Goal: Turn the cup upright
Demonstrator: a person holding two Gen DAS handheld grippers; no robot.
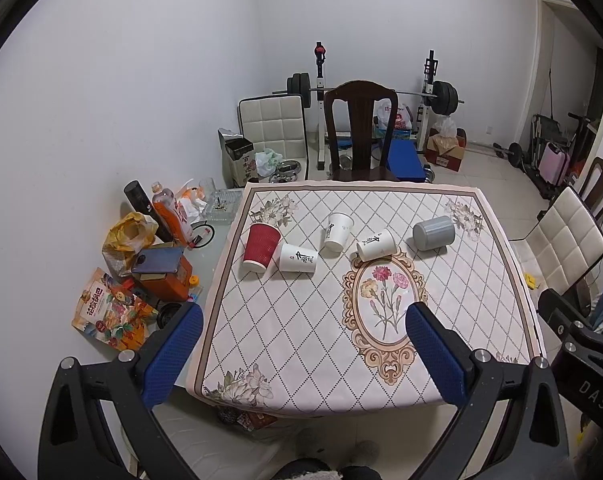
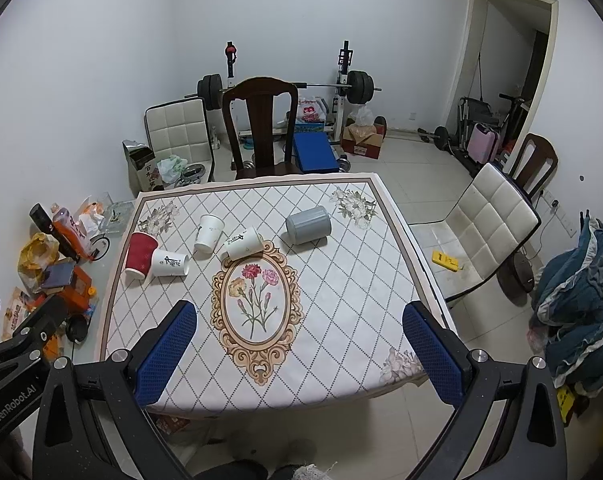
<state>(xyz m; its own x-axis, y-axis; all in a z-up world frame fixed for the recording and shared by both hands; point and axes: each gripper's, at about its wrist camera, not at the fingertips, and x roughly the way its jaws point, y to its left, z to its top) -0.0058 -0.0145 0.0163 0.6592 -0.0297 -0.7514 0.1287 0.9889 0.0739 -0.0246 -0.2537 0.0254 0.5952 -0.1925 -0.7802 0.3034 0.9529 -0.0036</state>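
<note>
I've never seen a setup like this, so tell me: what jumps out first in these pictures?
Five cups lie tipped over across the far half of the flower-patterned tablecloth: a red ribbed paper cup at the left, three white paper cups mid-table, and a grey plastic cup at the right. In front, the blue-padded left gripper and right gripper hover wide open, holding nothing.

Red cup [image 1: 261,252]: ribbed paper, matt. White cups [image 1: 338,231]: smooth paper. Grey cup [image 1: 434,233]: matt plastic. Fingers [image 1: 173,356]: textured blue pads. Surface [image 1: 301,332]: printed cloth.
</note>
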